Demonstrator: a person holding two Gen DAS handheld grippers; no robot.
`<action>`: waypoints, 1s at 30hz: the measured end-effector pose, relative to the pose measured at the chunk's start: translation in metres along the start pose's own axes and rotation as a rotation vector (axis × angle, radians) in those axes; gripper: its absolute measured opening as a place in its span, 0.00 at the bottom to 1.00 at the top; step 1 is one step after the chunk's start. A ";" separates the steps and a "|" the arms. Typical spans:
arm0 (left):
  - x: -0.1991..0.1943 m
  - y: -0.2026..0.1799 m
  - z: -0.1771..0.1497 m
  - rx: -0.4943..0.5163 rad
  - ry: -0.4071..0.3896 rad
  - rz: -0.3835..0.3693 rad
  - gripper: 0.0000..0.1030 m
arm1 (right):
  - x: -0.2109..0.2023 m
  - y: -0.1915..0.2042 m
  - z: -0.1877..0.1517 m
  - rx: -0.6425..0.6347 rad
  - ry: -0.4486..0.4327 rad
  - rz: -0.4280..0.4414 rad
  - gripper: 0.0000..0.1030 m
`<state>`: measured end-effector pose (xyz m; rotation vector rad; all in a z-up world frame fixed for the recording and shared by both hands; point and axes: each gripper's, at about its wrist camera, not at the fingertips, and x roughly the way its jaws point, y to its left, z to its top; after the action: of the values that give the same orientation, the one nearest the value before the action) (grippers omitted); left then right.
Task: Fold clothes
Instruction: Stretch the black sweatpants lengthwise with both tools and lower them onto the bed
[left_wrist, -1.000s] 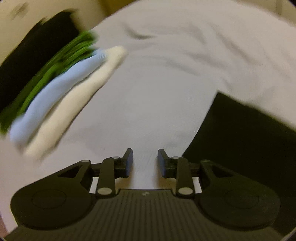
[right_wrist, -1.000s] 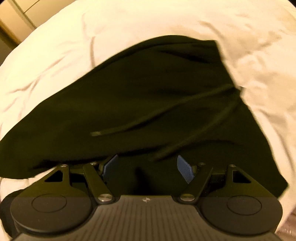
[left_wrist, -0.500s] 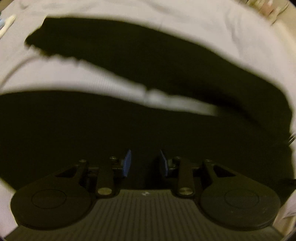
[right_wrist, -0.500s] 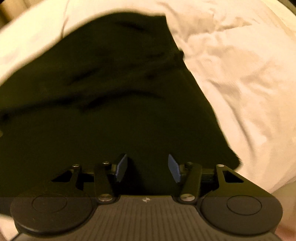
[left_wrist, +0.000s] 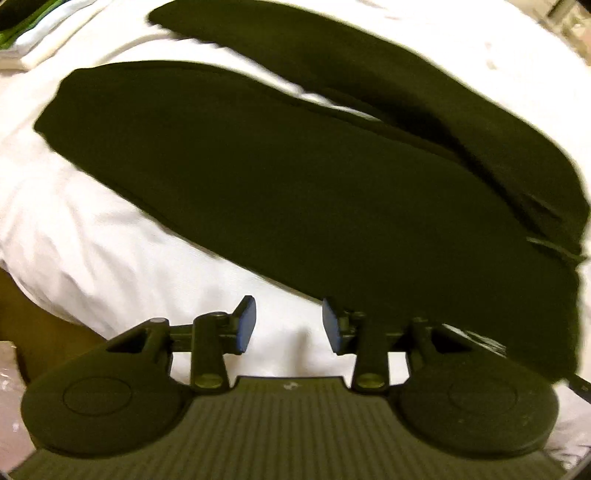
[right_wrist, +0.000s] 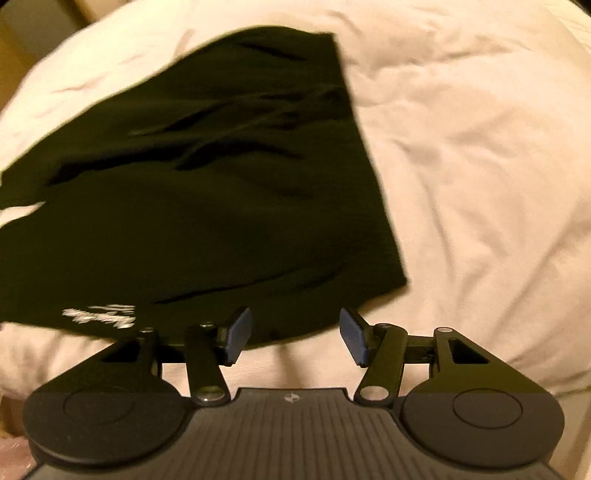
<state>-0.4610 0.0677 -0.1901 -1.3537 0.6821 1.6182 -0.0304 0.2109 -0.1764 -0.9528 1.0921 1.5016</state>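
The black trousers lay spread across the white duvet of the bed, the two legs parted in a narrow V with a sliver of white showing between them, which suited a first fold: laid flat and open like that, one leg could be brought over the other without bunching. In the right wrist view the same dark garment ended in a straight edge with a loose cord or crease lines across it, probably the waist end, and a small patch of white print sat near its lower border; blur kept the lettering unreadable. The left claw hung over bare duvet just beside the near edge of the trousers, its blue pads a modest way apart and opening, with nothing between them. The right claw stood somewhat wider, also opening and also empty, poised at the lower edge of the cloth near its corner. That pairing looked deliberate: one claw at each end of the same long side, so both could pinch the edge and lift it together. A stack of folded clothes, pale and green, sat at the far corner of the bed, well apart, presumably where finished pieces went.
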 end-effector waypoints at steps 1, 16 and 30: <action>-0.008 -0.010 -0.003 0.005 -0.008 -0.033 0.33 | -0.008 0.003 0.001 -0.015 -0.013 0.016 0.55; 0.031 -0.118 0.068 0.190 -0.028 -0.222 0.32 | -0.013 -0.027 0.104 -0.047 -0.156 0.118 0.43; 0.099 -0.217 0.086 0.109 -0.048 -0.213 0.32 | 0.035 -0.079 0.218 -0.129 -0.096 0.207 0.38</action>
<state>-0.3106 0.2663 -0.2353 -1.2601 0.5689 1.4190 0.0329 0.4356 -0.1616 -0.8658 1.0592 1.7866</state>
